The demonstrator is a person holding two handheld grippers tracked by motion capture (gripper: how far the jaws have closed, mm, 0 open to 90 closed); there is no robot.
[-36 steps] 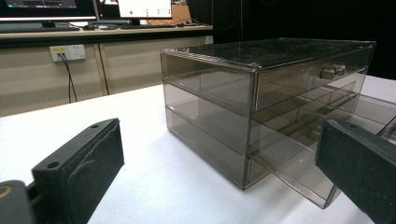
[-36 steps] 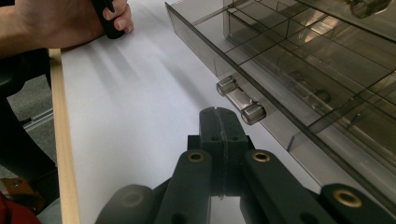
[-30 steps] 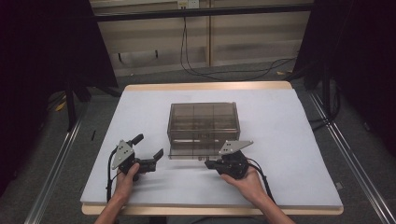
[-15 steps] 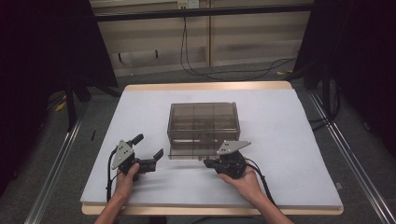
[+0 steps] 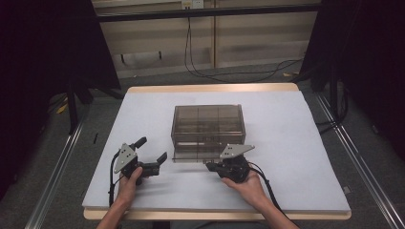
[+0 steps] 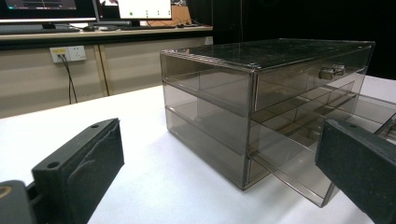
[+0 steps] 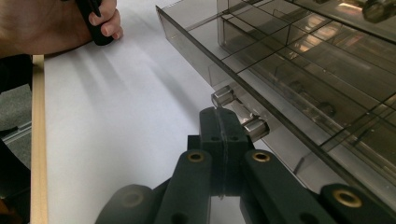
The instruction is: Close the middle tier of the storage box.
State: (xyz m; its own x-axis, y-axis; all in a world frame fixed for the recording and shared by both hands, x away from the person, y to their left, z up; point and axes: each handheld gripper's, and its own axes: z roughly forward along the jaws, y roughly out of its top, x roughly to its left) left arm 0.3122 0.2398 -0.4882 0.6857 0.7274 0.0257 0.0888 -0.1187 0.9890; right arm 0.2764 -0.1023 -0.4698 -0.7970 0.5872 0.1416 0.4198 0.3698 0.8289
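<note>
Pulling bottom drawer of smoky acrylic drawer box, mid-tabletop; right gripper at front. Left gripper jaws spread, idle. Right gripper view: jaws clenched at drawer handle; pull straight, level.

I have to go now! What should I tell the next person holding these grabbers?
Right gripper: fingers shut, tips at the handle of the bottom drawer of the smoky plastic drawer box. Whether they truly pinch the handle is hard to tell.
Left gripper: fingers open, holding nothing, resting on the white table left of the box.
Done: the bottom drawer is pulled out a little way.
Left: judging by that, keep sliding the drawer out, steadying the box with the left gripper if it slips. The drawers look empty from here.
</note>
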